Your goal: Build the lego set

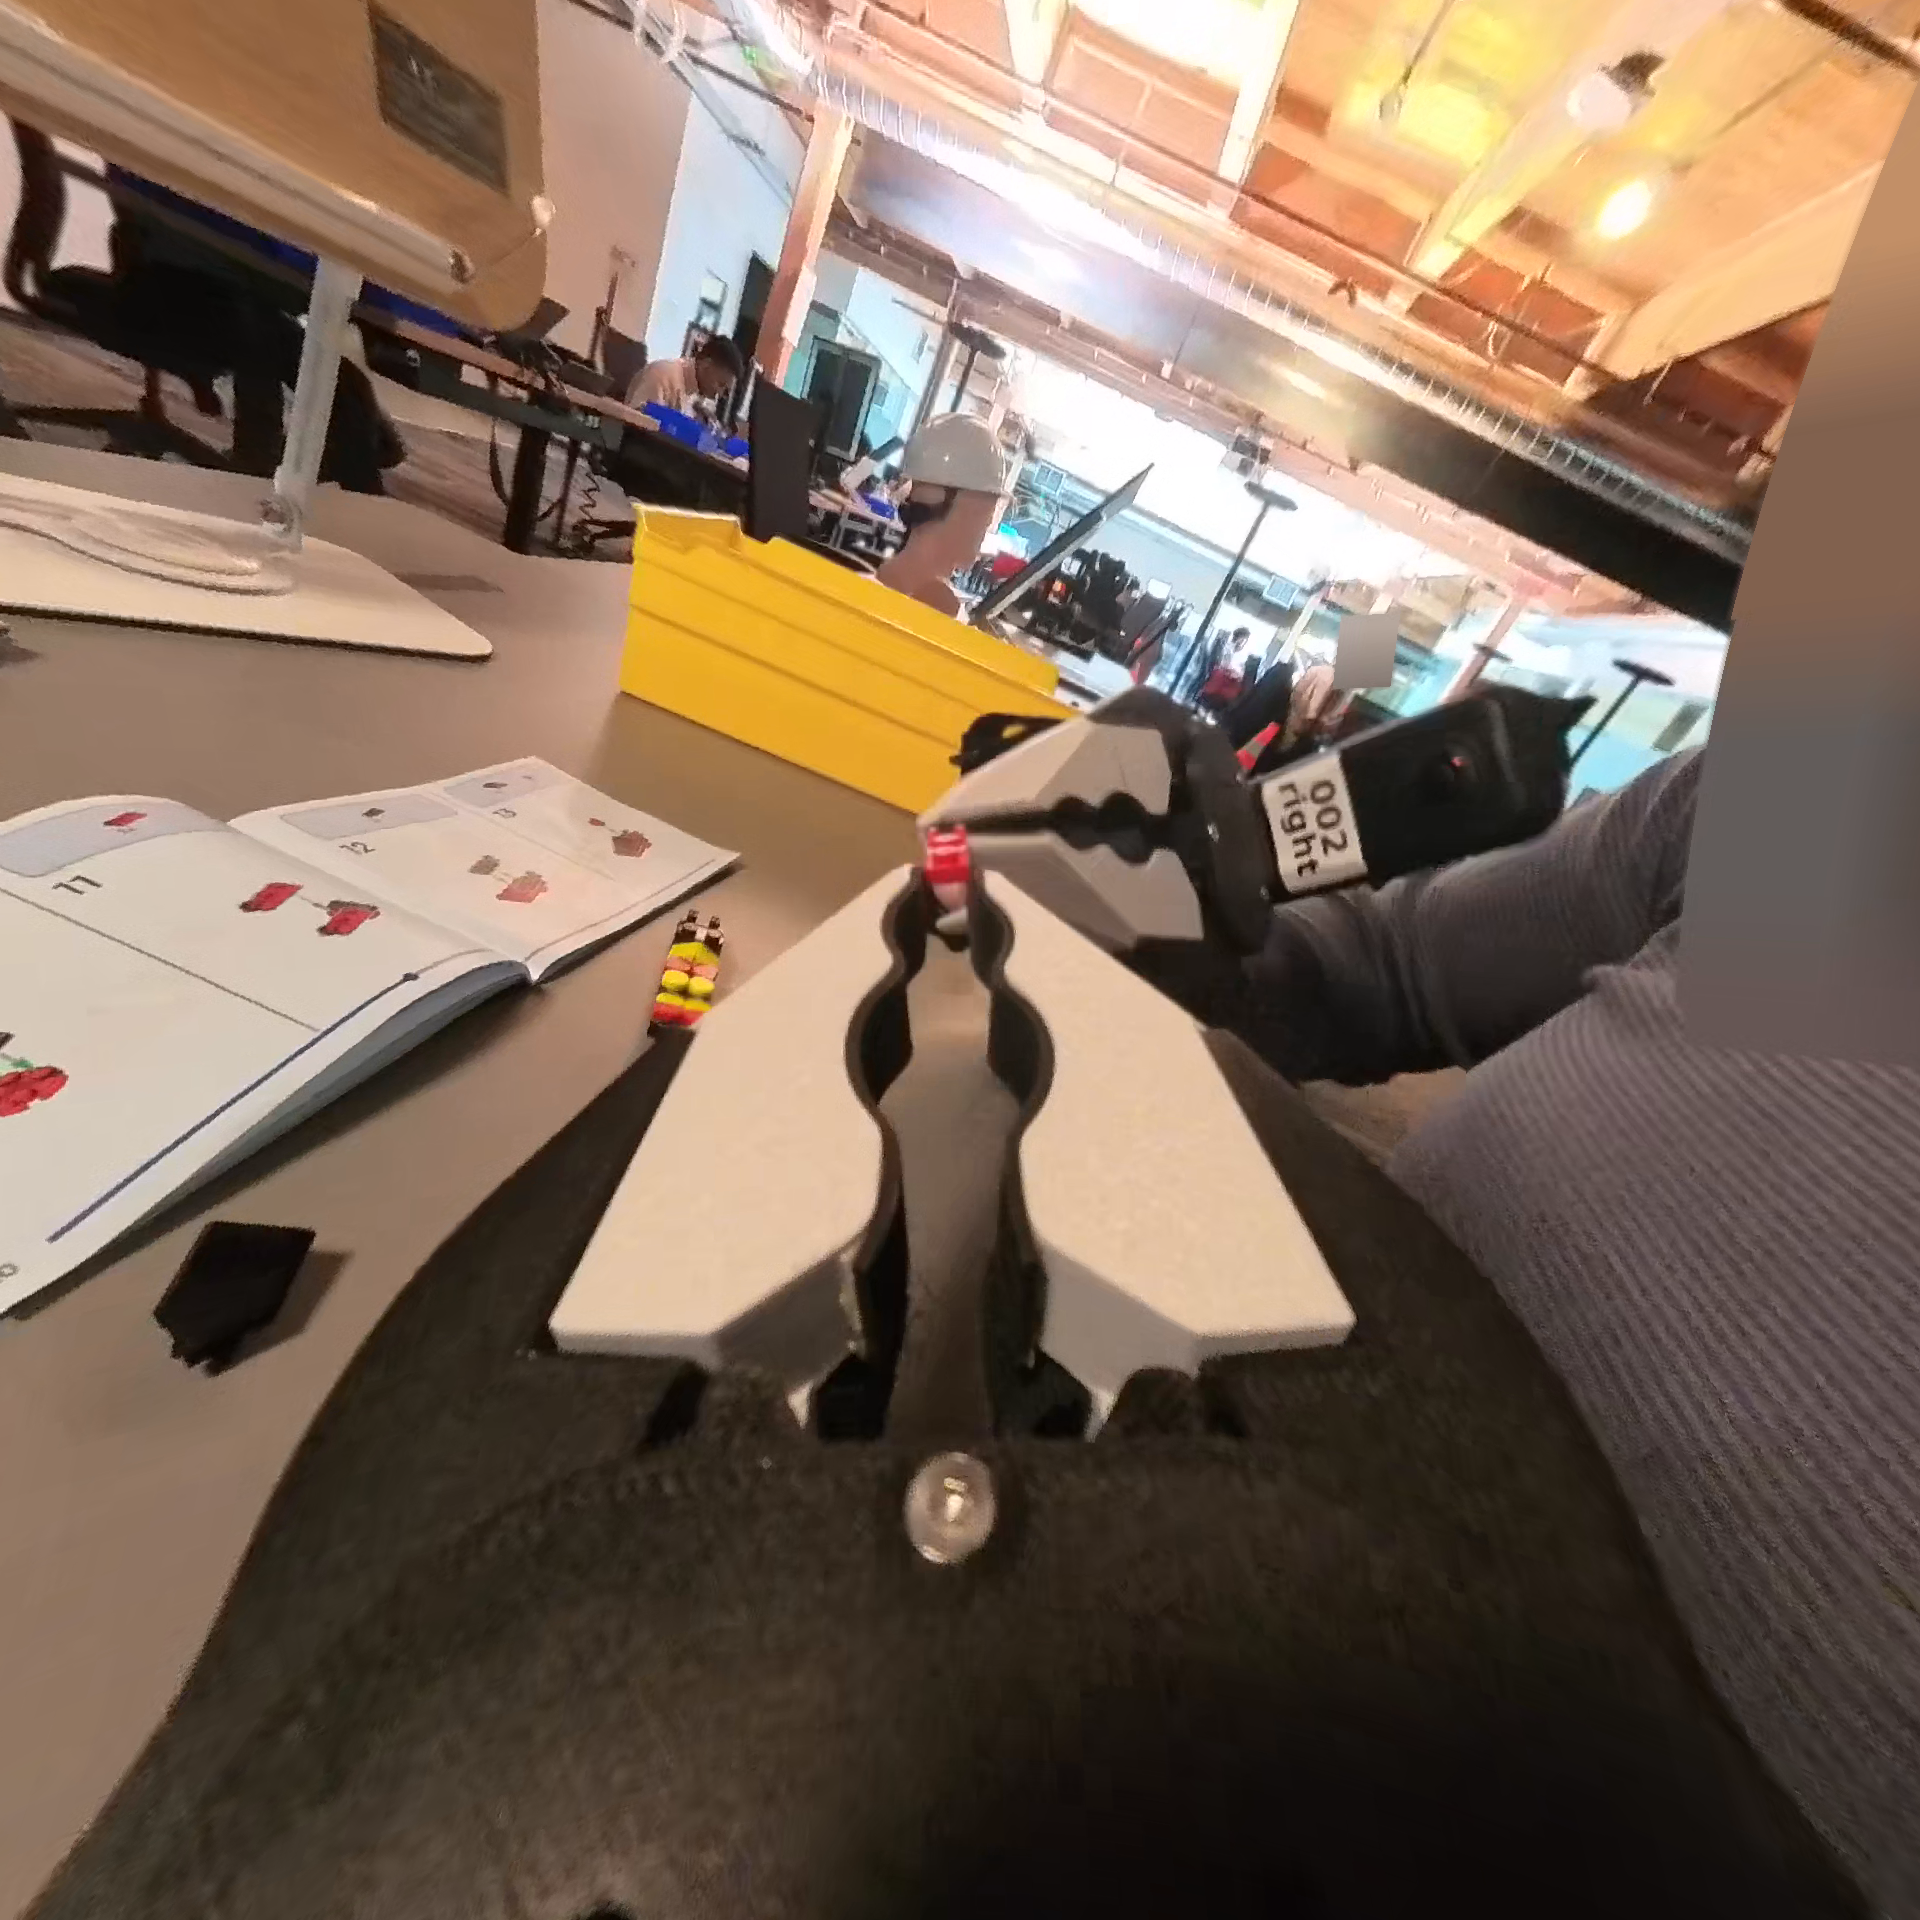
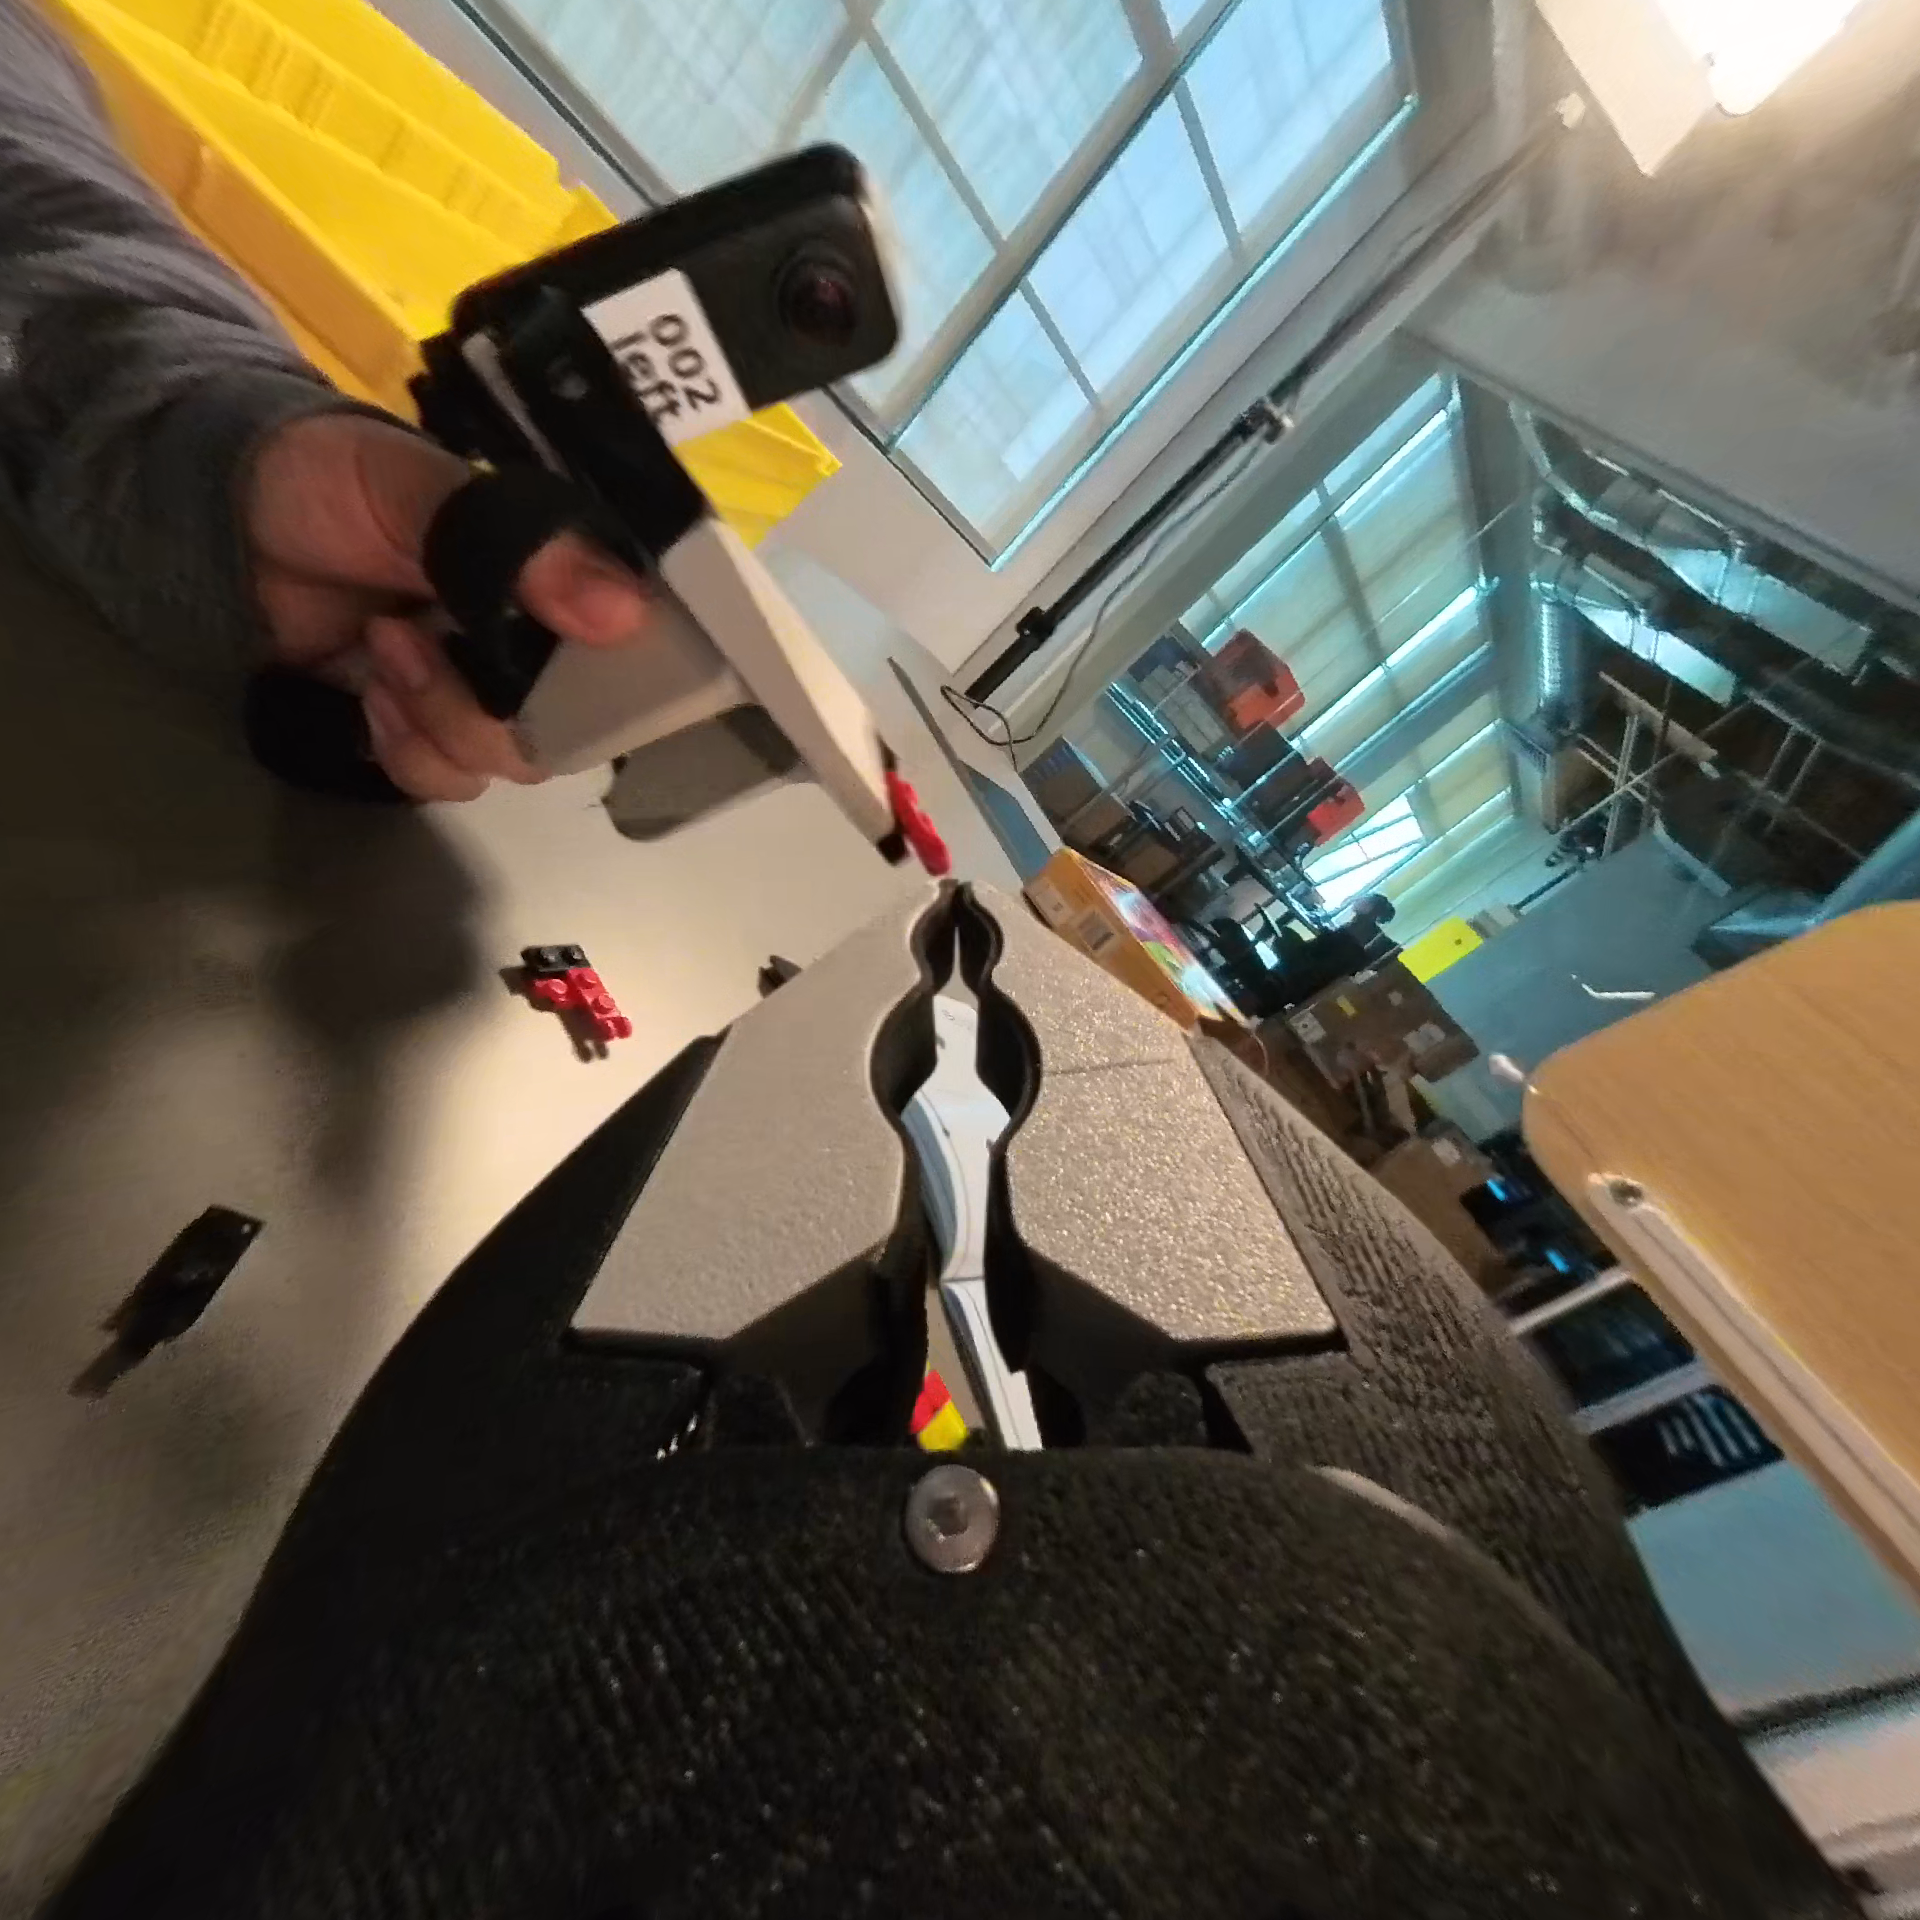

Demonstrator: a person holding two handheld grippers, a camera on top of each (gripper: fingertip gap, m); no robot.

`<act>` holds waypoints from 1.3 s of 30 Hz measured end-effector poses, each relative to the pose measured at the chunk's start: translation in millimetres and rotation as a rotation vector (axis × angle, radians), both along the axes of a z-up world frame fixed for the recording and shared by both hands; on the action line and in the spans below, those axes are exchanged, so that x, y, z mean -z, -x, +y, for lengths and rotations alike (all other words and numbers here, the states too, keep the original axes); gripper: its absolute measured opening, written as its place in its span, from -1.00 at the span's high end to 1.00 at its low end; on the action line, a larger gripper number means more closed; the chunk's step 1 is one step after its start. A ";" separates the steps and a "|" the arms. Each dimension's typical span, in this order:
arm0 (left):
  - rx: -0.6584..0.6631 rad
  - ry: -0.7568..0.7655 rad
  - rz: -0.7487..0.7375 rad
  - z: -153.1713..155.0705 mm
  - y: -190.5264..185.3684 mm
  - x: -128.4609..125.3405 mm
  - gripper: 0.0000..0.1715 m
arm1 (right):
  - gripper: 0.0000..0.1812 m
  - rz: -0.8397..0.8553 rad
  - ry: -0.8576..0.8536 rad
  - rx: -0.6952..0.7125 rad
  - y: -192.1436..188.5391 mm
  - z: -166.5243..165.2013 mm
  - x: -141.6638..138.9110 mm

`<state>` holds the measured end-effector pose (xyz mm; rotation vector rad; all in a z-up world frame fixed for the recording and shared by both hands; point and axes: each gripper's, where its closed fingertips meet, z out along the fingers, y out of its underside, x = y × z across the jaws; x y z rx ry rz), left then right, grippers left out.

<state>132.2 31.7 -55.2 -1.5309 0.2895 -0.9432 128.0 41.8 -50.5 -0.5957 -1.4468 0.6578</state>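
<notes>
My left gripper (image 1: 948,906) is shut on a small red lego piece (image 1: 948,860), held above the table; the piece sticks out past the fingertips. In the right wrist view the left gripper (image 2: 894,821) shows at upper left with the same red piece (image 2: 916,821). My right gripper (image 2: 956,896) is shut, its tips just under that piece. In the left wrist view the right gripper (image 1: 935,826) comes in from the right and its closed tips touch the top of the red piece. A red, yellow and black assembly (image 1: 686,977) lies on the table.
An open instruction booklet (image 1: 312,935) lies at the left, with a loose black piece (image 1: 234,1288) in front of it. A yellow bin (image 1: 810,644) stands behind. A red and black assembly (image 2: 577,992) and a black piece (image 2: 182,1273) lie on the table. A wooden lamp stand (image 1: 312,156) is at the far left. Left and right tips are no more than a few centimetres apart.
</notes>
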 end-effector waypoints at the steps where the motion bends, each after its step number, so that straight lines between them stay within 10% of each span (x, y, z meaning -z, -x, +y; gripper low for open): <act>1: 0.000 -0.017 0.013 -1.8 -0.4 -1.2 0.93 | 1.00 -0.007 0.020 0.002 -0.7 3.7 0.2; 8: -0.025 -0.019 0.096 -0.4 -2.1 4.1 0.93 | 0.68 -0.062 -0.065 -0.048 -0.1 -1.5 13.9; 16: 0.066 0.141 0.173 -1.0 -6.6 26.9 0.93 | 0.97 -0.102 -0.281 -0.009 -3.3 -5.4 25.0; 21: 0.072 0.315 0.565 -11.1 28.1 75.4 0.39 | 0.98 -0.232 -0.267 -0.076 -1.7 -10.1 48.3; 39: 0.172 0.365 0.740 -29.2 36.1 102.8 0.63 | 0.98 -0.327 -0.471 -0.093 5.7 -27.8 78.4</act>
